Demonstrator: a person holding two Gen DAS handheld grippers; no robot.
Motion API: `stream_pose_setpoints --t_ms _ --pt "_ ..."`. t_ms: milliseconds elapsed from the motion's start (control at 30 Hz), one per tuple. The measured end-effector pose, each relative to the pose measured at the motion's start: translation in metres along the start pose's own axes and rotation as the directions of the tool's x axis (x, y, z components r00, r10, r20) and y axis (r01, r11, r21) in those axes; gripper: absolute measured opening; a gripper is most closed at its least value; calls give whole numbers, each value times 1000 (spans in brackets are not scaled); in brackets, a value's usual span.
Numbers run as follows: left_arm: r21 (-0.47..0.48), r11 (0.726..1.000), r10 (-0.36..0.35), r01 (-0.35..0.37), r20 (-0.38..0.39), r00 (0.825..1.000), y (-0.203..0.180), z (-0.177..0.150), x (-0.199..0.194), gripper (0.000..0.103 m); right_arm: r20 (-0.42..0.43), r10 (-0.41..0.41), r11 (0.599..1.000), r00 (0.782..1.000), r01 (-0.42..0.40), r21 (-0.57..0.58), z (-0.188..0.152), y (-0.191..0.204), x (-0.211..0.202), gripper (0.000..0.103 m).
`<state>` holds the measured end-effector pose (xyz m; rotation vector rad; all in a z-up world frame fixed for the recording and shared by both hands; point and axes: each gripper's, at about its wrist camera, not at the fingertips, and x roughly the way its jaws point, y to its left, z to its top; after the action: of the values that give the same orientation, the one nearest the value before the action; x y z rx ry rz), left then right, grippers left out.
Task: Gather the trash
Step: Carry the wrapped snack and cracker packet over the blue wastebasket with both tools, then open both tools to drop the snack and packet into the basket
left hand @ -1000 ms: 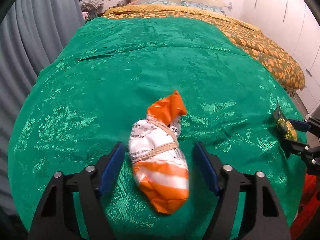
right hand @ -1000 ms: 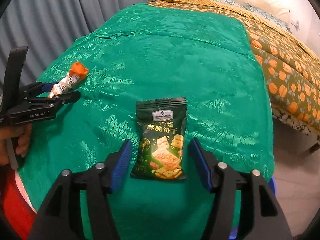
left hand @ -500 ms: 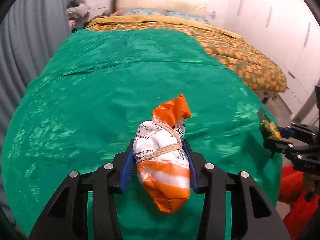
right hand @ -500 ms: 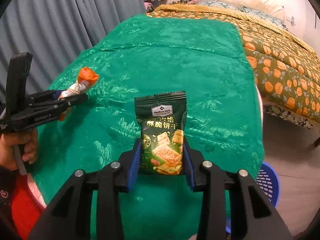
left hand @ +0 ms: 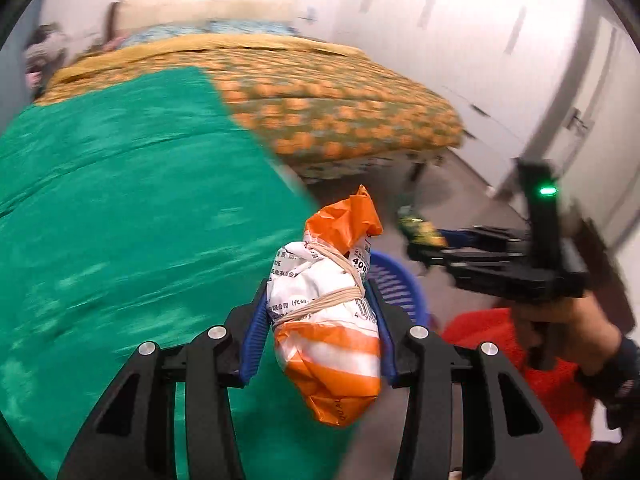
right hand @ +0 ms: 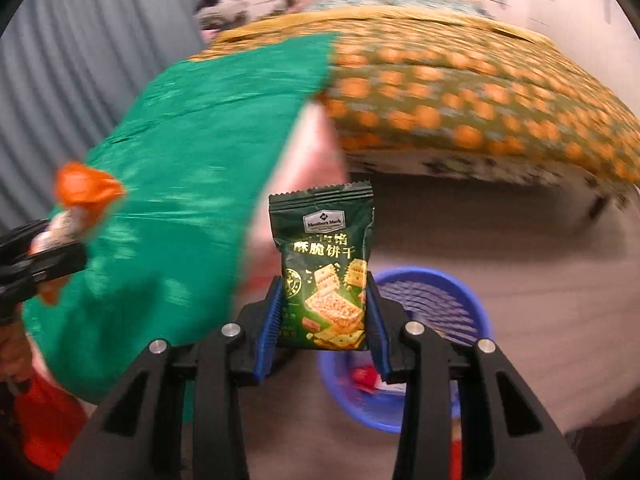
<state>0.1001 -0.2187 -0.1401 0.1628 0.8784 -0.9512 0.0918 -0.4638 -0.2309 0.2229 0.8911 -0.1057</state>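
Both pickups done, drop still left. Your left claw (left hand: 320,344) is clamped on the orange-white tied wrapper (left hand: 326,320), right claw (right hand: 322,320) clamped on the green cracker pkt (right hand: 324,268), both off the bed (right hand: 192,128). Blue basket (right hand: 472,304) on floor below right claw; red/white bits inside, can't ID.

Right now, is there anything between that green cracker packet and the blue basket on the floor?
Nothing visible. The right tongs hold the green cracker packet in the air, and the blue basket sits just behind and below it, its mouth open. Only some trash already lies inside.
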Motion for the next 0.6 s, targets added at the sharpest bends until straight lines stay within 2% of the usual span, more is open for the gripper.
stream_pose_setpoints --t_ms 133,300,500,600 --pt "29 997 -62 64 -61 996 -48 10 41 45 -31 -39 996 999 41 76 -14 -48 11 38" --pt "36 996 -80 86 -148 986 -89 9 107 46 -84 -37 982 996 52 183 -33 -92 32 38" --pt "12 999 -30 34 -226 974 -98 2 179 46 -119 -7 957 993 41 286 -46 -128 48 38" --pt "11 1000 -8 10 -239 971 -96 0 207 49 -124 4 948 992 36 317 -49 -138 59 40"
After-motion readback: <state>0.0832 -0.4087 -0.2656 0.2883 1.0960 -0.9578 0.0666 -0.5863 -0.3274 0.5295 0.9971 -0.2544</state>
